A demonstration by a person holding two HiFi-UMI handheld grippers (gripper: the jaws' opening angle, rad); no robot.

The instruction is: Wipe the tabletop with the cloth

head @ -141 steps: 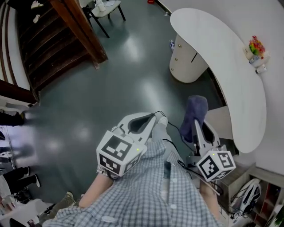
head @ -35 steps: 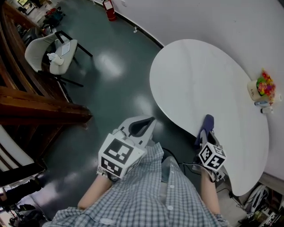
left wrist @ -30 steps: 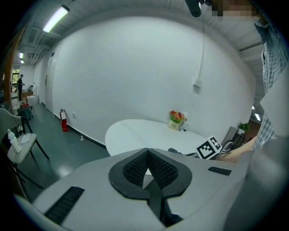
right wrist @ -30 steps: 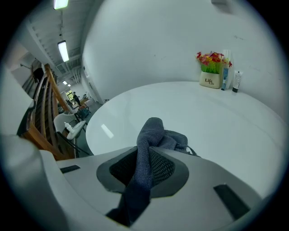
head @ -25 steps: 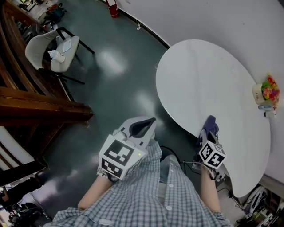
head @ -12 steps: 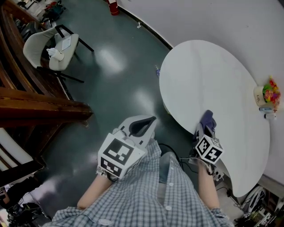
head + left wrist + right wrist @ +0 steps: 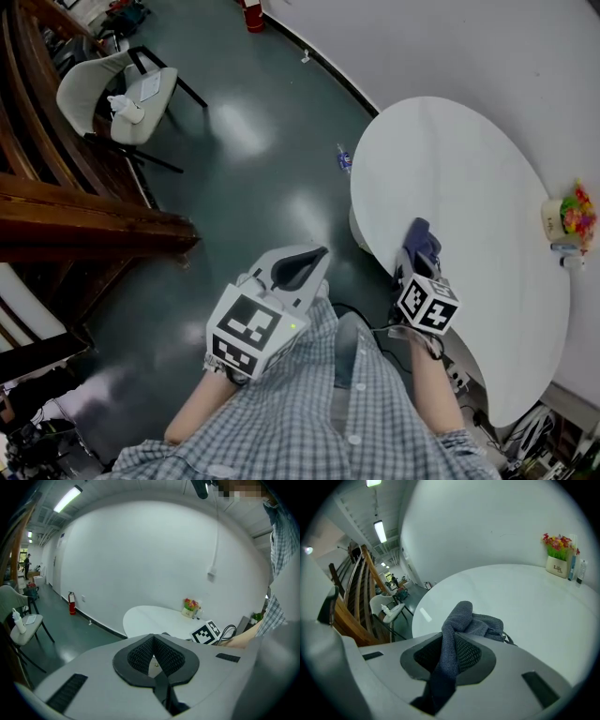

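R claw (image 7: 412, 260) clamps cloth (image 7: 461, 618), flowerpot (image 7: 557, 560) well apart

Surroundings on the dark green floor (image 7: 253, 178).
White chair (image 7: 112, 89) stood far left; wooden staircase (image 7: 84, 225) left; flower pot (image 7: 562, 217) right; red extinguisher (image 7: 253, 14) far.

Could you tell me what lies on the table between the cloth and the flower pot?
Only bare tabletop separates cloth from flower pot, per the head view.
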